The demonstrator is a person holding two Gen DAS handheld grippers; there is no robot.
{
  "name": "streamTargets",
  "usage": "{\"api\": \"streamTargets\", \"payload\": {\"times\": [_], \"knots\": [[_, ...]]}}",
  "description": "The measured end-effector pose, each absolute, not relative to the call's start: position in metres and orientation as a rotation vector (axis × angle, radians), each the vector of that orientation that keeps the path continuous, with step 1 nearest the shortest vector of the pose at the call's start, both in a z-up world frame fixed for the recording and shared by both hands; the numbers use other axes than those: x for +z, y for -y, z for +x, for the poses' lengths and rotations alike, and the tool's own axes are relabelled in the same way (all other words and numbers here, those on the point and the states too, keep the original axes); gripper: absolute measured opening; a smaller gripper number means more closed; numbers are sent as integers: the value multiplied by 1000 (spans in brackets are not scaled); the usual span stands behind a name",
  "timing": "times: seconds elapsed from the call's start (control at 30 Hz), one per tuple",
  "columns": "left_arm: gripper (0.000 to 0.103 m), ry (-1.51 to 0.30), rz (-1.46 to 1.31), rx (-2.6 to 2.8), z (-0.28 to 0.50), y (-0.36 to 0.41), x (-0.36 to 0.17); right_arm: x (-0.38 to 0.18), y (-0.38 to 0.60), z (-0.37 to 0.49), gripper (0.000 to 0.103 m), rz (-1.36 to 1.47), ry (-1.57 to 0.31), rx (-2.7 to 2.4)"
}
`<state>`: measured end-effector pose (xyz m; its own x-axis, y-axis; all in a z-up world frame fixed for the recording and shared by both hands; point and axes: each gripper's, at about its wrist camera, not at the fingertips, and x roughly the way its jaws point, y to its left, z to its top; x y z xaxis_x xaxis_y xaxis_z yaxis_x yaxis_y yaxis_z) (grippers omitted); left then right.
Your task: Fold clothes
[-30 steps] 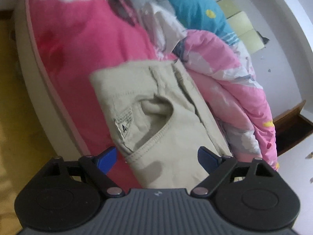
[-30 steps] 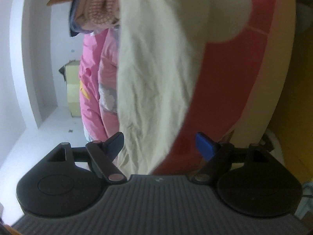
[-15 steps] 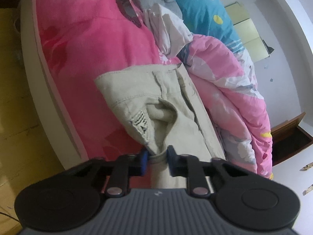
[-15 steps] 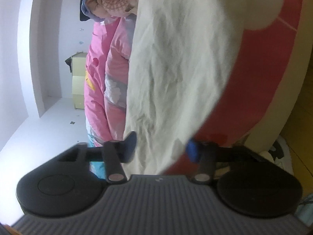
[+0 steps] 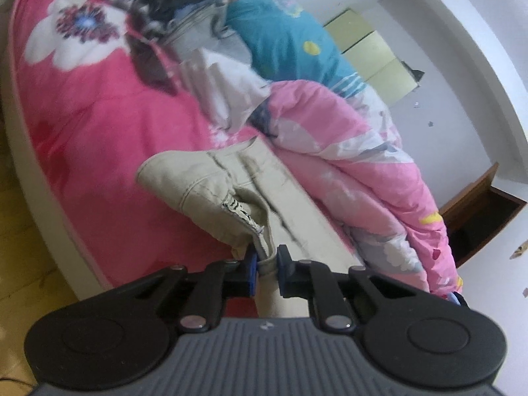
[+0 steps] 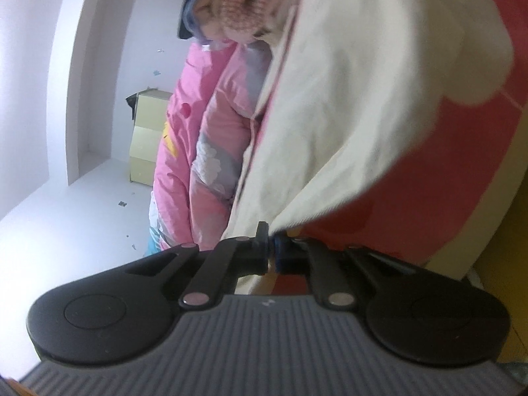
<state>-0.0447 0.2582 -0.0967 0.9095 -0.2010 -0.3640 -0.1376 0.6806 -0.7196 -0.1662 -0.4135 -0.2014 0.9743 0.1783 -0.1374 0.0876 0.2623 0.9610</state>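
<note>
Beige trousers (image 5: 211, 181) lie on a pink flowered bedsheet (image 5: 99, 125), waistband end toward the left wrist camera, a label showing near the band. My left gripper (image 5: 265, 264) is shut on the waistband edge, which bunches between its blue pads. In the right wrist view the same pale trousers (image 6: 346, 105) stretch up the frame, and my right gripper (image 6: 272, 249) is shut on their lower edge, the cloth pulled to a point at the fingers.
A pink quilt (image 5: 346, 151) is heaped along the far side of the trousers. A pile of other clothes (image 5: 198, 33) and a teal pillow (image 5: 290, 29) sit at the bed's head. Yellow floor (image 5: 19, 264) borders the bed edge. Pale green drawers (image 6: 145, 145) stand by the wall.
Both grippers were open a second ago. The left closed on the waistband first, then the right closed on the trouser edge. Both have lifted the cloth slightly.
</note>
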Motion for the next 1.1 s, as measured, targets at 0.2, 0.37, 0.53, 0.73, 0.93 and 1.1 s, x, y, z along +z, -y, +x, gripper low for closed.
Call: {"api": "streamTargets", "payload": {"times": [0.2,0.37,0.53,0.73,0.93,1.1], "knots": [[12,-403,-774,-59,-34,-247,-75,-167,414,-155,2,1215,-196,97],[12,-377,-748,-87,-11,-241,-58,-135,421,-132,1,1146,-167,116],[12,-334,-731,-117,31,-234,-37,-90,430,-85,1,1042,-146,137],[12,-334,-675,-109,112,-221,-21,-43,441,2,1,933,-139,145],[12,-449,-644,-31,199,-211,-65,-44,457,110,1,930,-166,112],[19,-545,-617,33,272,-203,-101,-94,471,198,5,995,-276,20]]}}
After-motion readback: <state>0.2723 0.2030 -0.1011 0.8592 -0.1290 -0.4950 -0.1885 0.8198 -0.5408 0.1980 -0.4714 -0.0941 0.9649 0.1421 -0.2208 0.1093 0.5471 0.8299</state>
